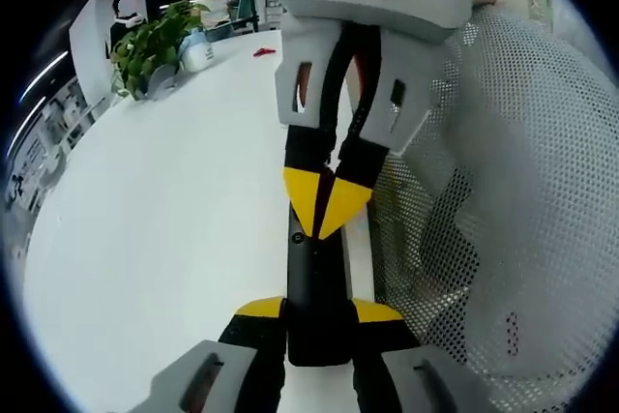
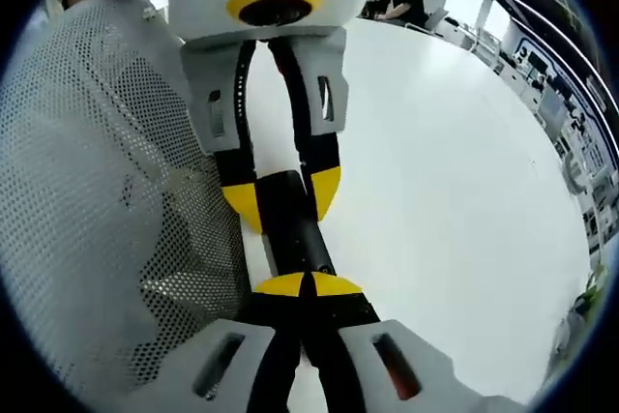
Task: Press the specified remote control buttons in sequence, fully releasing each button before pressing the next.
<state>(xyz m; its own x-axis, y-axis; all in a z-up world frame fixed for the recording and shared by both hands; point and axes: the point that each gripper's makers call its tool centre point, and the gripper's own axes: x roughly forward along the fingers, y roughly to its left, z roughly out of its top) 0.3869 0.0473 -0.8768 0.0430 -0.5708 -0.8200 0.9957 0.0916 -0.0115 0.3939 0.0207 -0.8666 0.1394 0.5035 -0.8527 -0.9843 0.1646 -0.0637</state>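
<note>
A: Where it lies mid-frame on the white worktop (image 1: 145, 239), what grips the slim black remote control (image 1: 314, 287)?
B: Left gripper (image 1: 319, 321) fingers clamp its end; right gripper (image 2: 307, 287) fingertips meet, pressing a button.

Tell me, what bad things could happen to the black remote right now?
The left gripper grips the remote only near one end, so the right gripper's push might tip or slide it. The right gripper's closed yellow tips cover the buttons, so they might press the wrong one. The mesh-clothed person is very close beside it; the fabric could snag.
</note>
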